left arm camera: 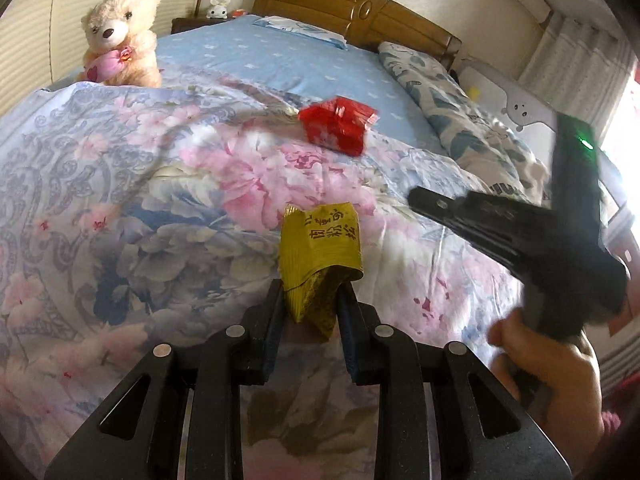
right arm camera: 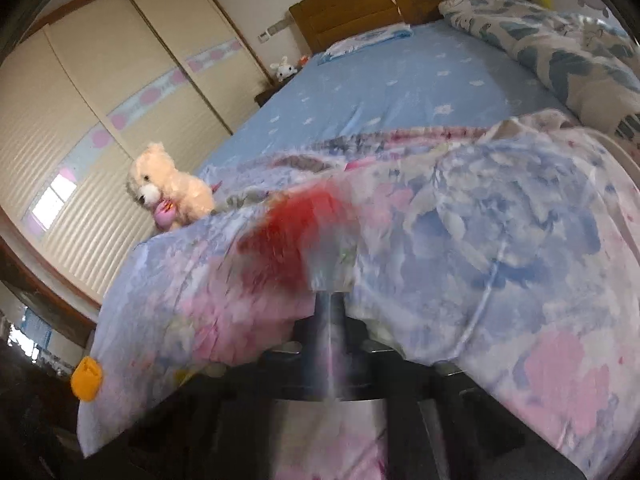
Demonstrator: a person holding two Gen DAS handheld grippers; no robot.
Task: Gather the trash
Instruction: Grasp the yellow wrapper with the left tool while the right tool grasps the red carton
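My left gripper [left arm camera: 310, 300] is shut on a crumpled gold snack wrapper [left arm camera: 318, 246] with red Chinese print, held just above the floral quilt [left arm camera: 120, 200]. A red wrapper [left arm camera: 338, 124] lies further back on the quilt. My right gripper [left arm camera: 416, 196] shows in the left wrist view at the right, its fingers together, pointing left toward the red wrapper, with nothing seen between them. In the right wrist view the picture is motion-blurred: the fingers [right arm camera: 330, 316] stand together and the red wrapper [right arm camera: 288, 244] is a red smear just ahead of them.
A cream teddy bear [left arm camera: 120, 40] sits at the quilt's far left edge. Beyond lie a blue sheet [left arm camera: 280, 56], a leaf-print duvet [left arm camera: 452, 100] and a wooden headboard [left arm camera: 352, 4]. A wardrobe [right arm camera: 100, 92] stands left of the bed. An orange object [right arm camera: 86, 380] sits by the quilt's corner.
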